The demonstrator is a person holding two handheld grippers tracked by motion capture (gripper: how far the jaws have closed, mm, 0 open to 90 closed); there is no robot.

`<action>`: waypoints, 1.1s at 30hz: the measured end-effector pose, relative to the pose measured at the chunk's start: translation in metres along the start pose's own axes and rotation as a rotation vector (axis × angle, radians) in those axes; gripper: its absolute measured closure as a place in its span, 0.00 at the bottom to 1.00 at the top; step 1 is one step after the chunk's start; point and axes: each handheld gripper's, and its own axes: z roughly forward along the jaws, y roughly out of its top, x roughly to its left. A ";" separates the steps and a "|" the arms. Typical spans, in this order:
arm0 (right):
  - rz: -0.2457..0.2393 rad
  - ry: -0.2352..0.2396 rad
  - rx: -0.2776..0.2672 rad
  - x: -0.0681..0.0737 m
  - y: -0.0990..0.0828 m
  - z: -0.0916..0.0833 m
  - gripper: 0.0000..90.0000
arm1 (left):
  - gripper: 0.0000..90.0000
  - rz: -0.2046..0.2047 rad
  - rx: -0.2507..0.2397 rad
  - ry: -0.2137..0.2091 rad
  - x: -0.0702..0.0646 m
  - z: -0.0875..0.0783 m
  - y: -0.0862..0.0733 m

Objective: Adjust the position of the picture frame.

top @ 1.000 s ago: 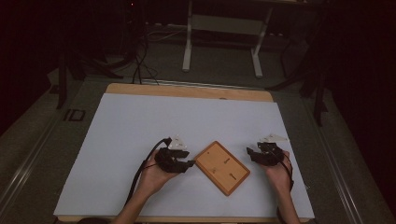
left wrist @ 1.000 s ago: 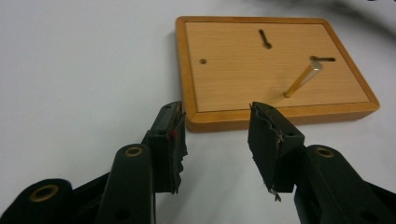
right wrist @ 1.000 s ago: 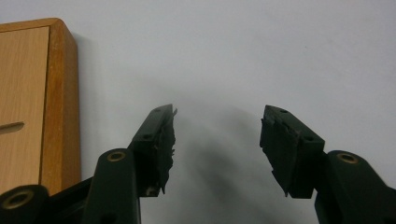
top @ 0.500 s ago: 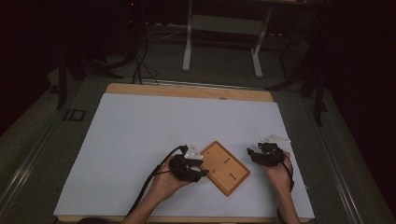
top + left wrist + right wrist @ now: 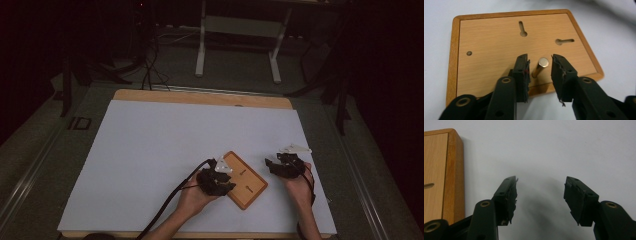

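A person is working at a white tabletop (image 5: 150, 150) with a two-jaw gripper in each hand. Low and just right of centre in the high view, a rectangular wooden board (image 5: 250, 184) is lying flat and turned at an angle, its raised rim framing a paler panel with two keyhole slots.

The left gripper (image 5: 220, 186) is sitting over the board's lower left corner. In the left gripper view, near the middle of the frame, a short brass-coloured metal peg (image 5: 540, 66) is standing up from the panel, tilted a little, directly between the two black jaws. The jaws have just been closing around the peg, but a sliver of wood is showing on each side of it, so the pads do not appear to be pressing on it yet. The keyhole slots (image 5: 523, 28) are lying above the peg in that frame, and a small screw head (image 5: 469, 53) is sitting near the panel's left edge.

The right gripper (image 5: 280, 167) is resting on the tabletop just right of the board, apart from it. In the right gripper view its jaws are spread wide over bare white surface, holding nothing, with the board's rim (image 5: 456, 170) at the left edge of the frame.

The step in hand looks like taking hold of the peg. The next move probably calls for closing the left jaws squarely on the peg's shaft, keeping them centred so the tilted peg is not knocked aside.
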 end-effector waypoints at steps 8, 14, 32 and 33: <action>-0.001 -0.001 0.001 0.000 0.000 0.000 0.48 | 0.86 -0.014 -0.002 0.009 -0.001 0.008 -0.002; -0.004 0.000 0.001 0.001 0.000 0.001 0.48 | 0.93 0.041 -0.004 0.039 -0.004 0.007 -0.002; -0.005 -0.001 0.002 0.000 -0.001 0.002 0.48 | 0.94 0.132 -0.070 0.019 0.015 -0.015 0.006; -0.007 -0.001 0.003 0.000 -0.001 0.002 0.48 | 0.94 0.136 -0.071 0.017 0.016 -0.016 0.007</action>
